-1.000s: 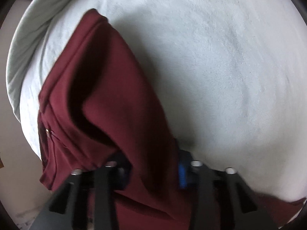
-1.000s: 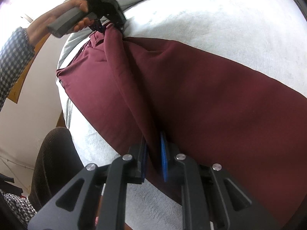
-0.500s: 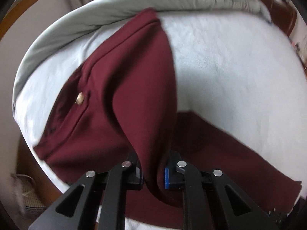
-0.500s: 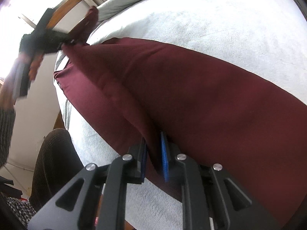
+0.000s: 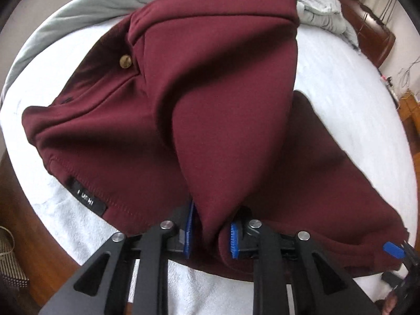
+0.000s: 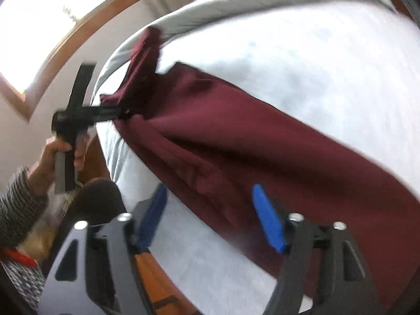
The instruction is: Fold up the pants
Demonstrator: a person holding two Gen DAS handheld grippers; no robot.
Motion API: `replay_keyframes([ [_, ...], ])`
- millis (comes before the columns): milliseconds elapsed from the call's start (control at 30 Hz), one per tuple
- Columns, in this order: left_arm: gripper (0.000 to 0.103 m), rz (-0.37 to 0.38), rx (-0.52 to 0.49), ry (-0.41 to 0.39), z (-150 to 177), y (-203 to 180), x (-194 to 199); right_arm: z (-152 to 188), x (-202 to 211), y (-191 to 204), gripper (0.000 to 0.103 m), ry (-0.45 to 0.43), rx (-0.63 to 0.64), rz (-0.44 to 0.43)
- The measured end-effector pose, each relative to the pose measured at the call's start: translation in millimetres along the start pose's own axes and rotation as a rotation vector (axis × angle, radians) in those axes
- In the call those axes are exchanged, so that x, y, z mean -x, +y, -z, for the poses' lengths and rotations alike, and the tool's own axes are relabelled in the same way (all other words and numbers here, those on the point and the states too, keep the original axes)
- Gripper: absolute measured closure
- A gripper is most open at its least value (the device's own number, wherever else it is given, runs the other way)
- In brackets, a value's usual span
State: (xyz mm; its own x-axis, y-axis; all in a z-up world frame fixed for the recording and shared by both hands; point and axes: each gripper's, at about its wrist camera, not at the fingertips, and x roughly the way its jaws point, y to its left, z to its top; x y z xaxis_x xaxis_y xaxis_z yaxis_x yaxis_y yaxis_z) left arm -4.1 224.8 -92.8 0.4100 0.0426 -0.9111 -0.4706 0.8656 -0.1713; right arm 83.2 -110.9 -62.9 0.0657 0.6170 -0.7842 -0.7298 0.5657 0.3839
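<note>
Maroon pants (image 5: 215, 99) lie on a white bed sheet (image 5: 349, 97), folded lengthwise, waist end with a brass button (image 5: 125, 61) and a black label (image 5: 86, 197) to the left. My left gripper (image 5: 211, 233) is shut on a bunched fold of the waist end, lifted off the bed. In the right wrist view the pants (image 6: 262, 152) stretch across the sheet. My right gripper (image 6: 210, 218) is open, its blue pads (image 6: 267, 218) apart over the pants' near edge, holding nothing. The left gripper (image 6: 126, 111) shows there gripping the far end.
A grey duvet (image 5: 315, 2) is bunched at the head of the bed by a dark wooden headboard (image 5: 367, 23). The bed's wooden side rail (image 6: 155, 283) runs below the near edge. A window with a wooden frame (image 6: 65, 42) is at upper left.
My right gripper has opened and let go of the pants' edge. My left gripper has swung outward with the waist end, pulling the fabric over toward the near side.
</note>
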Motion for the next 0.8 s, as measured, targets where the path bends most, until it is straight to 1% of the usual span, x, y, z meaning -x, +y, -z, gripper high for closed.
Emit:
replay_keyframes([
  [33, 0.081, 0.010, 0.003, 0.006, 0.6, 4.4, 1.0, -3.8, -6.9, 6.5, 0.023, 0.011, 0.036, 0.013],
  [100, 0.081, 0.049, 0.013, 0.018, -7.5, 9.9, -1.7, -12.2, -26.0, 17.0, 0.023, 0.044, 0.094, 0.014],
  [167, 0.080, 0.073, 0.007, 0.016, -11.5, 18.0, -3.4, -18.0, -40.5, 16.7, 0.023, 0.067, 0.085, -0.002],
  [200, 0.080, 0.084, 0.003, 0.011, -2.7, 30.8, -0.2, -20.9, -48.2, 14.7, 0.023, 0.076, 0.068, -0.018],
  [233, 0.080, 0.095, -0.003, 0.006, -1.2, 44.9, 3.8, -20.3, -53.2, 13.4, 0.027, 0.083, 0.055, -0.035],
  [300, 0.080, 0.119, -0.014, -0.025, 3.7, 51.5, 12.9, -17.4, -66.9, 11.5, 0.036, 0.137, 0.011, -0.131],
  [333, 0.076, 0.119, -0.026, -0.042, 7.0, 54.5, 16.9, -15.3, -71.3, 14.4, 0.036, 0.167, 0.007, -0.180],
  [367, 0.073, 0.107, -0.044, -0.055, 9.5, 57.8, 18.7, -9.6, -72.6, 18.9, 0.036, 0.181, 0.028, -0.198],
  [433, 0.060, 0.099, -0.050, -0.055, 13.9, 65.3, 17.1, -0.3, -73.1, 24.1, 0.035, 0.201, 0.055, -0.212],
  [467, 0.060, 0.102, -0.039, -0.050, 16.9, 70.6, 13.4, 0.2, -71.3, 22.1, 0.035, 0.203, 0.040, -0.221],
  [533, 0.059, 0.144, -0.020, -0.061, 22.7, 80.6, 15.6, -3.1, -67.9, 17.4, 0.031, 0.206, -0.007, -0.247],
  [567, 0.059, 0.158, -0.019, -0.069, 23.6, 83.7, 19.1, -9.3, -62.7, 13.7, 0.031, 0.199, -0.046, -0.262],
  [600, 0.056, 0.175, -0.012, -0.075, 25.1, 88.6, 24.4, -13.8, -58.7, 13.1, 0.031, 0.185, -0.058, -0.266],
  [667, 0.046, 0.196, 0.000, -0.083, 29.4, 98.2, 31.5, -31.3, -47.4, 14.9, 0.029, 0.127, -0.070, -0.290],
  [700, 0.038, 0.204, 0.001, -0.089, 30.7, 103.8, 38.0, -41.5, -43.7, 15.7, 0.023, 0.100, -0.080, -0.314],
  [733, 0.032, 0.209, -0.002, -0.094, 31.6, 109.5, 43.4, -49.0, -45.2, 16.2, 0.019, 0.087, -0.088, -0.330],
  [800, 0.030, 0.208, -0.020, -0.113, 32.1, 122.1, 54.2, -73.4, -55.4, 17.9, 0.019, 0.065, -0.118, -0.364],
])
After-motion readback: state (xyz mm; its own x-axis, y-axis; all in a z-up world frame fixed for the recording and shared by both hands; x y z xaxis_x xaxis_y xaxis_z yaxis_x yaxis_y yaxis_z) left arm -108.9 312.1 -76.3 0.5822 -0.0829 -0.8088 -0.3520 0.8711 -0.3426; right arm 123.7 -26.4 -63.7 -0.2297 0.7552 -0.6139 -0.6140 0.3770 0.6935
